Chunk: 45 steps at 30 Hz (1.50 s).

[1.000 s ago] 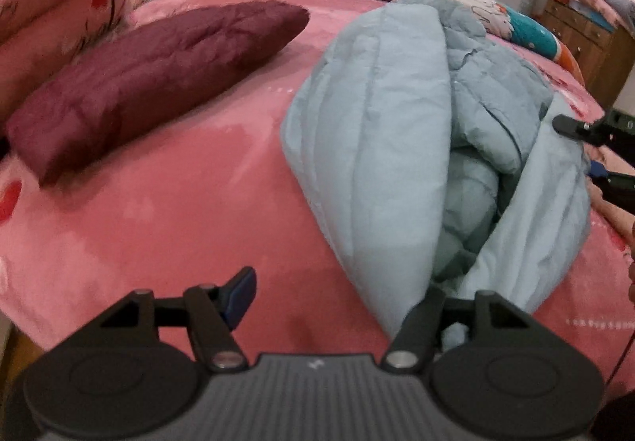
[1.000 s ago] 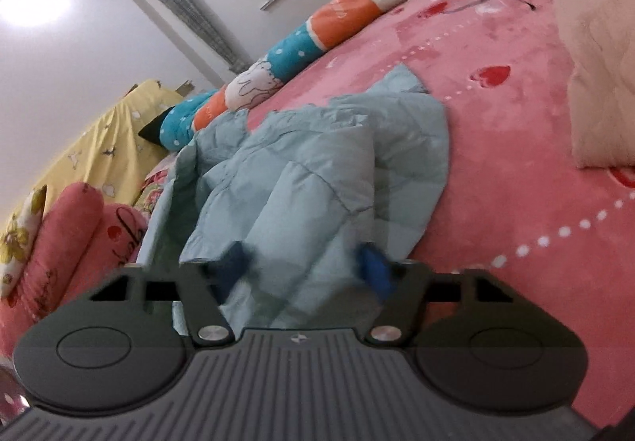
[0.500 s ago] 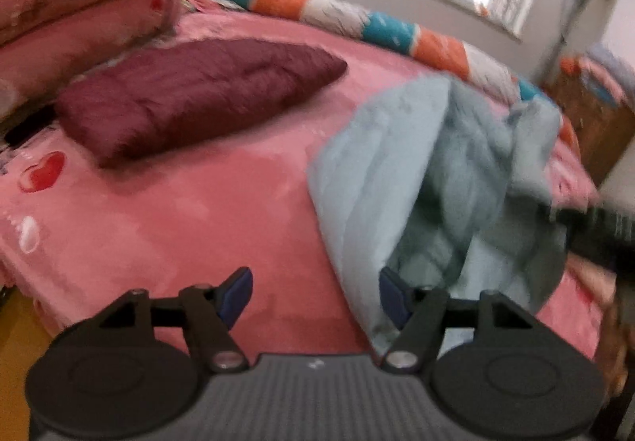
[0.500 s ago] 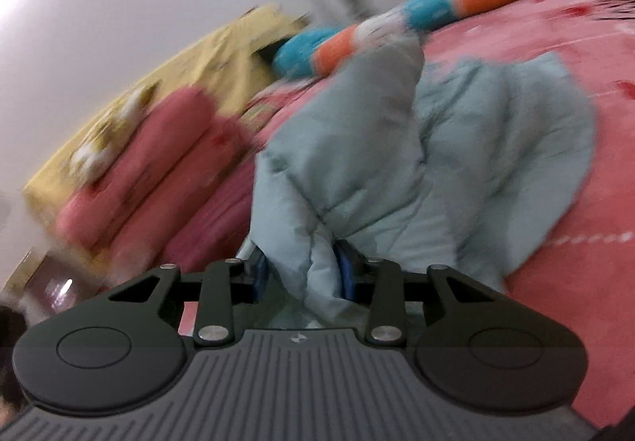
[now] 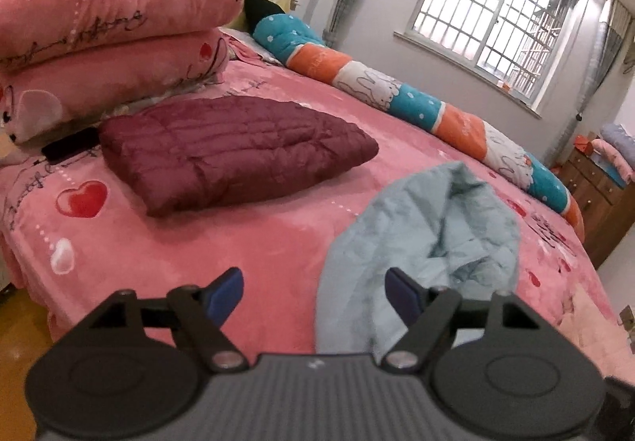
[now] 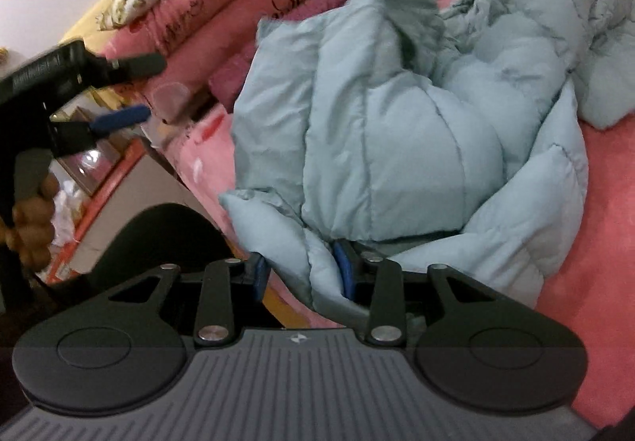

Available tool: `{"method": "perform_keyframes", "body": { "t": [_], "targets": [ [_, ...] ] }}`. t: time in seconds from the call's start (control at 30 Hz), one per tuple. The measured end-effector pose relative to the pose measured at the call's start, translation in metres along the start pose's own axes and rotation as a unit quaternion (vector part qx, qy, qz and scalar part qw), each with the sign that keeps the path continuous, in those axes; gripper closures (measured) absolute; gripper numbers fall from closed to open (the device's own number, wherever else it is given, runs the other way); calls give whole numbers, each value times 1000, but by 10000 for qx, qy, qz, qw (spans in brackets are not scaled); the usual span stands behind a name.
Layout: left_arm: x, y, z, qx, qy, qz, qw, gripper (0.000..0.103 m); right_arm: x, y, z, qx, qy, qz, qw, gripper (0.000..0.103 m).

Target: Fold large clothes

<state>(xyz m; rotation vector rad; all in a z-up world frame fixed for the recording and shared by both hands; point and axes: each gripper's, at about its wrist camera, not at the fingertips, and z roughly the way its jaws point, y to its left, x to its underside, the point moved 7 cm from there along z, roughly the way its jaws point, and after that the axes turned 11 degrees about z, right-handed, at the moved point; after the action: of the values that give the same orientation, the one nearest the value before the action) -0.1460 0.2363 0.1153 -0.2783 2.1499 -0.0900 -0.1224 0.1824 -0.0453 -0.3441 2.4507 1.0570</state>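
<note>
The left gripper has let go, jaws opening empty, while the right gripper now pinches the blue jacket hem between its pads, ready to straighten it

A pink bedspread covers the bed. Pink pillows are stacked at its head, a striped bolster lies under the barred window.
</note>
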Motion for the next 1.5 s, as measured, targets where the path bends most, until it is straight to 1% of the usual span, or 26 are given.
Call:
{"method": "perform_keyframes", "body": {
  "t": [0.03, 0.07, 0.1, 0.13, 0.17, 0.23, 0.33, 0.37, 0.4, 0.43, 0.53, 0.6, 0.67, 0.7, 0.77, 0.87, 0.97, 1.0, 1.03, 1.07, 1.13, 1.2, 1.37, 1.4, 1.43, 1.5],
  "targets": [
    [-4, -2, 2, 32, -13, -7, 10000, 25, 0, 0, -1, 3, 4, 15, 10000, 56],
    [-7, -5, 2, 60, -42, -6, 10000, 25, 10, -3, -5, 23, 1, 1, 10000, 55],
    [-12, -10, 3, 110, -99, 30, 9999, 25, 9, -2, -7, 82, -26, -42, 10000, 52],
    [-16, -14, 5, 151, -146, 84, 9997, 24, 9, 0, -10, 155, -90, -130, 9998, 44],
    [-20, -20, 6, 195, -194, 156, 9995, 24, 3, -7, -13, 183, -153, -193, 9995, 40],
    [-29, -36, 11, 349, -287, 316, 9985, 24, 8, -12, -31, 195, -356, -309, 9987, 24],
    [-38, -62, 20, 614, -426, 563, 9956, 20, 1, -14, -60, 232, -888, -322, 9953, 12],
    [-40, -70, 23, 721, -449, 633, 9944, 20, -1, -19, -71, 218, -1074, -254, 9936, 10],
    [-41, -80, 28, 852, -442, 717, 9928, 20, -6, -22, -83, 219, -1318, -147, 9909, 5],
    [-41, -88, 32, 955, -421, 784, 9914, 20, -10, -28, -94, 254, -1557, -46, 9875, 3],
    [-34, -115, 43, 1324, -321, 1076, 9848, 20, -24, -57, -126, 571, -2309, 408, 9704, 3],
    [-28, -130, 50, 1441, -287, 1319, 9803, 20, -33, -87, -145, 754, -2733, 963, 9541, 3],
    [-21, -145, 58, 1588, -234, 1555, 9747, 20, -40, -117, -151, 994, -2938, 1515, 9385, 2],
    [-17, -153, 63, 1684, -178, 1652, 9716, 20, -44, -132, -151, 1154, -2995, 1759, 9306, 1],
    [-9, -167, 74, 1853, -35, 1807, 9659, 20, -50, -159, -147, 1215, -3036, 2142, 9204, 1],
    [4, -184, 95, 1943, 152, 2031, 9596, 21, -66, -178, -136, 1117, -3045, 2408, 9148, 2],
    [14, -192, 114, 1885, 327, 2146, 9578, 23, -84, -191, -120, 1003, -3103, 2456, 9129, 4],
    [17, -192, 120, 1836, 375, 2183, 9577, 25, -91, -195, -113, 1019, -3117, 2423, 9131, 6],
    [19, -193, 126, 1824, 425, 2225, 9568, 31, -92, -204, -111, 1025, -3097, 2408, 9141, 8],
    [21, -194, 131, 1803, 479, 2251, 9563, 34, -96, -210, -106, 1018, -3061, 2443, 9145, 9],
    [24, -195, 143, 1742, 578, 2279, 9562, 34, -101, -221, -98, 938, -3001, 2594, 9132, 21],
    [27, -197, 150, 1694, 620, 2339, 9554, 34, -104, -234, -88, 873, -2934, 2759, 9111, 27],
    [35, -208, 167, 1649, 695, 2543, 9504, 34, -113, -257, -67, 614, -2763, 3052, 9092, 28],
    [36, -210, 170, 1637, 712, 2598, 9490, 34, -115, -261, -62, 584, -2760, 3075, 9088, 32],
    [37, -212, 173, 1624, 731, 2640, 9479, 34, -116, -263, -61, 522, -2787, 3078, 9082, 32],
    [39, -212, 178, 1594, 774, 2653, 9477, 34, -121, -265, -60, 303, -2830, 3129, 9061, 31]
  ]
}}
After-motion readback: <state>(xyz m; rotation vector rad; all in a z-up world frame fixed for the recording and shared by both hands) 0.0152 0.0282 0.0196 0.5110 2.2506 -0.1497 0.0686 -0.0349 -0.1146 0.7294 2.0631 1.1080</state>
